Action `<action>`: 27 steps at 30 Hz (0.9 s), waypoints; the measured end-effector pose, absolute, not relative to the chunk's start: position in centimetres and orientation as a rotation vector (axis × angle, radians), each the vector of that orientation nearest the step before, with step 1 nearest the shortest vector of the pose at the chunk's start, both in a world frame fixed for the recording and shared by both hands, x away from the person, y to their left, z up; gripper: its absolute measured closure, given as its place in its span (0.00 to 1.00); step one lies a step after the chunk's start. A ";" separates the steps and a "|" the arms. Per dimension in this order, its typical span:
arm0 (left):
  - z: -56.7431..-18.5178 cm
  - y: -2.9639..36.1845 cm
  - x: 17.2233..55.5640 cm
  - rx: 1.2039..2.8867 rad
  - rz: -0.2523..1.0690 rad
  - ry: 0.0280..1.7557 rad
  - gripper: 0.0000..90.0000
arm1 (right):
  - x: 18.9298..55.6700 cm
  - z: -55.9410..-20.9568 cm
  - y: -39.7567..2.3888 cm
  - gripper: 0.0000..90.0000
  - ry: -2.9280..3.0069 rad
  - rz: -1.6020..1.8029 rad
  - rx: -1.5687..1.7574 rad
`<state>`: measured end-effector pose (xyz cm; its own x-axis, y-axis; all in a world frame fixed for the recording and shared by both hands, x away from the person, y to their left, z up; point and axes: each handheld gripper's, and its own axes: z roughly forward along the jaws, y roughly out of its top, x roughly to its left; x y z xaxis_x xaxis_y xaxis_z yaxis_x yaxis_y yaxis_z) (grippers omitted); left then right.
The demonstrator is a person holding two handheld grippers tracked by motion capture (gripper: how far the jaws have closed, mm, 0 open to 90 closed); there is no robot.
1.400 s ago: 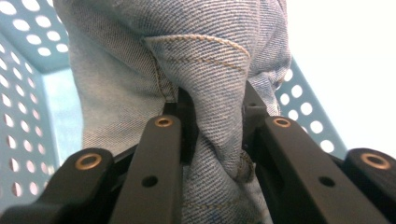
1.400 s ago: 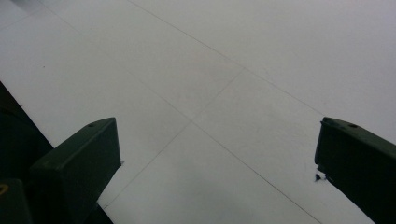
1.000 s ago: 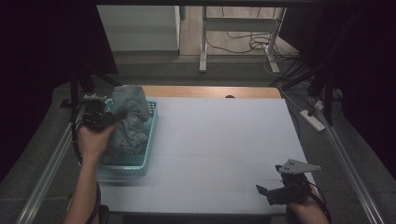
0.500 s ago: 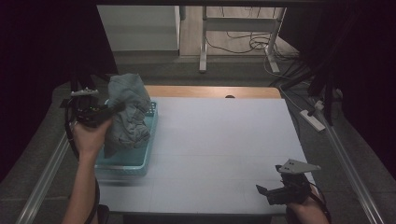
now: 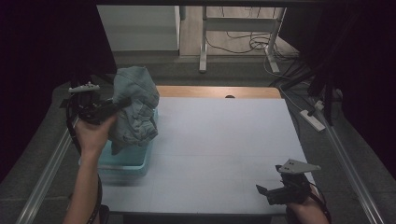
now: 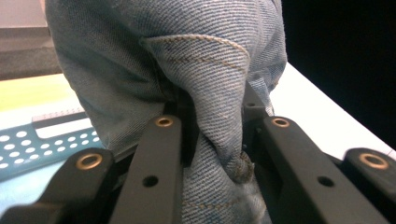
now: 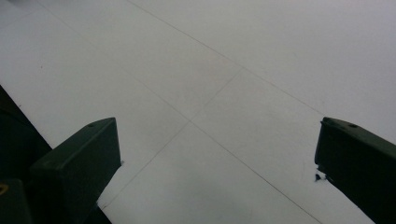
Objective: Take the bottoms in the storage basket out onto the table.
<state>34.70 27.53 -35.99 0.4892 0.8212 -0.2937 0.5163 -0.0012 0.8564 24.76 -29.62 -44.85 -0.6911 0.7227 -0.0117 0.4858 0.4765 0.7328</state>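
High view puts your left gripper (image 5: 122, 101) clamped on the denim garment (image 5: 134, 108), lifted clear above the teal basket (image 5: 127, 162). Laying it on the white table (image 5: 219, 140) looks undone; your right gripper (image 5: 264, 194) waits wide open, empty.

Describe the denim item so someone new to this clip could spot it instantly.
Start at the white table and go to the teal basket at its left edge. The jeans hang bunched above it, pinched in the left gripper. It is the one faded blue cloth with tan stitching.
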 end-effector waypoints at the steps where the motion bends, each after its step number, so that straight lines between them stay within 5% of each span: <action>1: -35.8 27.4 34.6 1.660 0.356 1.155 0.85 | 24.8 -44.9 -29.6 0.01 2.407 1.043 1.025; 27: -31.6 23.3 35.5 1.716 0.371 1.010 0.85 | 24.9 -44.8 -29.7 0.01 2.397 1.040 1.060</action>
<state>35.52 23.27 -31.61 0.5935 0.7729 -0.2247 0.4435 -0.0810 0.8926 24.91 -29.73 -44.84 -0.6732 0.7395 0.0007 0.5058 0.4598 0.7299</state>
